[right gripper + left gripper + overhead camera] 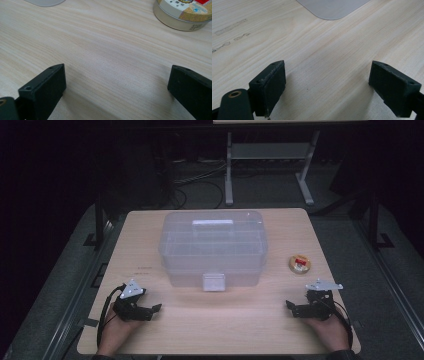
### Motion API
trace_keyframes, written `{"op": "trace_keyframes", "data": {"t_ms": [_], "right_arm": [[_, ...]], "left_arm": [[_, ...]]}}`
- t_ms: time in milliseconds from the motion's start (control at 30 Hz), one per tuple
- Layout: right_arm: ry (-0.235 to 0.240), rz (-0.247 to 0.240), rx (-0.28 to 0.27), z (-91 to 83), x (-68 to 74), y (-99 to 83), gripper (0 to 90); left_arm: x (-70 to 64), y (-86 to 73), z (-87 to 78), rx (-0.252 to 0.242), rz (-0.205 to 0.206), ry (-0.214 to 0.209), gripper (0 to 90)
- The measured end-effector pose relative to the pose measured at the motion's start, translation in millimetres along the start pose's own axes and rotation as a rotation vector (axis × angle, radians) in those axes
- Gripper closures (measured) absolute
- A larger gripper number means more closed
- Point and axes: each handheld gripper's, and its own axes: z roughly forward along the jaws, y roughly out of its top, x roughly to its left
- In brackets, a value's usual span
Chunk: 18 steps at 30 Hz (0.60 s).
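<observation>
Both hands resting at near table (220, 330) edge | left gripper (152, 311) gaping wide | right gripper (292, 307) gaping wide | bare wood lying between them | clear box (212, 245) sitting centre | round tin (299, 264) sitting near right edge

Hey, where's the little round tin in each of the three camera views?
High view: the round tin sits right of the clear plastic box, ahead of the right gripper.
Left gripper view: not in it.
Right gripper view: top right corner.
Shared landmark: the box's rounded corner.
</observation>
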Motion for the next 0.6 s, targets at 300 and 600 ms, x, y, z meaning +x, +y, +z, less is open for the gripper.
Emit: {"op": "trace_keyframes", "data": {"t_ms": [300, 600], "right_arm": [[0.001, -0.003, 0.001, 0.0, -0.2, 0.2, 1.7], [-0.007, -0.015, -0.015, -13.9, 3.6, 9.3, 21.9]], "left_arm": [[0.0, 0.0, -0.1, -0.006, -0.007, 0.003, 14.4], [1.0, 2.1, -8.8, -0.036, -0.013, -0.006, 32.8]]}}
